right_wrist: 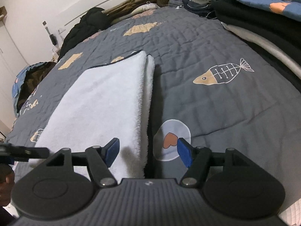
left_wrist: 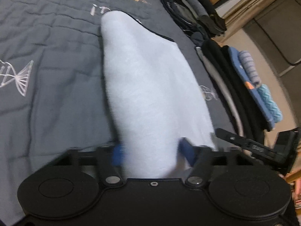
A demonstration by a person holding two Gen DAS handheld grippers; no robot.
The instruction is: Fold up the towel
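Left tool [left_wrist: 152, 150] pinching; right tool [right_wrist: 148, 150] agape.

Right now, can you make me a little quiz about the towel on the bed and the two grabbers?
1. True or false: the towel lies on a grey quilt with a fish-skeleton picture.
2. What sits between the left gripper's blue pads?
A. a sock
B. the towel's near end
C. nothing
3. Fill in: the right gripper sits over the towel's ____ edge, with its jaws apart.

Key: 1 true; 2 B; 3 folded.
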